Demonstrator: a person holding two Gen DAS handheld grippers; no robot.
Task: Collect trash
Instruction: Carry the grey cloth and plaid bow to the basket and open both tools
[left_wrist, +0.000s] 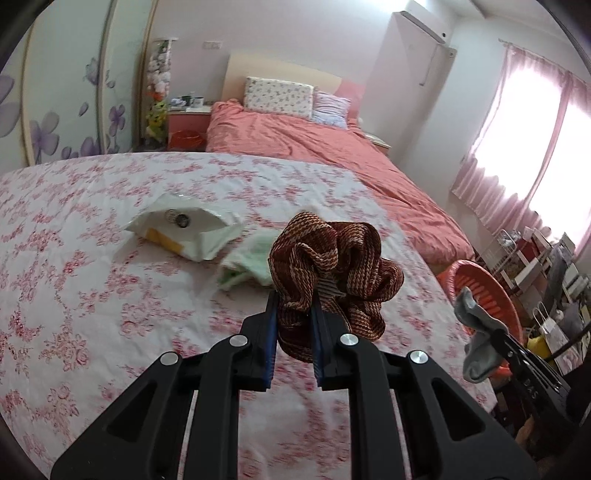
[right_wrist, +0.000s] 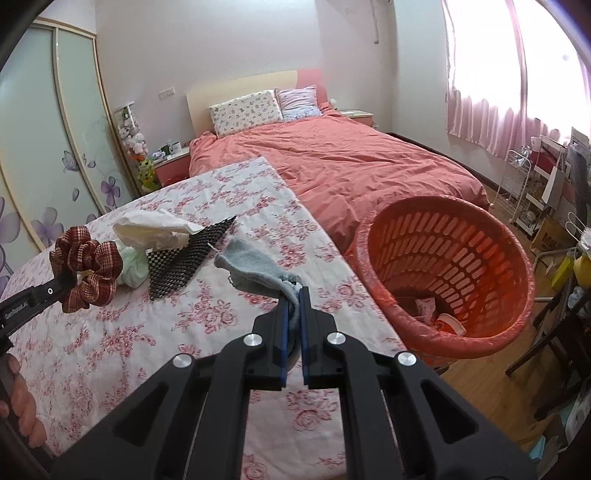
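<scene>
Brown plaid scrunchie (left_wrist: 328, 273) is pinched in our left claw (left_wrist: 295, 332), pads squeezed onto the fabric with most of the ruffle bulging above and to the right. Our right claw (right_wrist: 294, 317) is pressed together on one end of a grey-blue sock (right_wrist: 255, 273), the rest of it trailing out ahead of the tips. Both bits of trash hang just above the counter (left_wrist: 92, 295), so the step in hand looks like the carry over to the orange basket (right_wrist: 447, 273).

To do it well, we keep both claws clamped until each one is fully over the basket's mouth, not just near the rim. That sock is floppy and could drape over the edge, so we go in high and let go low. One claw at a time probably, since the opening is wide but they could bump.

Still on the counter: a white plastic bag (left_wrist: 184, 229), a pale green cloth (left_wrist: 247, 264) and a black mesh mat (right_wrist: 184, 258), bunched near each other.

Surface is a pink-flowered cloth, a bit wrinkly. Behind it sits a bed with a coral duvet (right_wrist: 351, 166), pink curtains at the bright window, and a wooden floor under the basket, which already holds some wrappers.
</scene>
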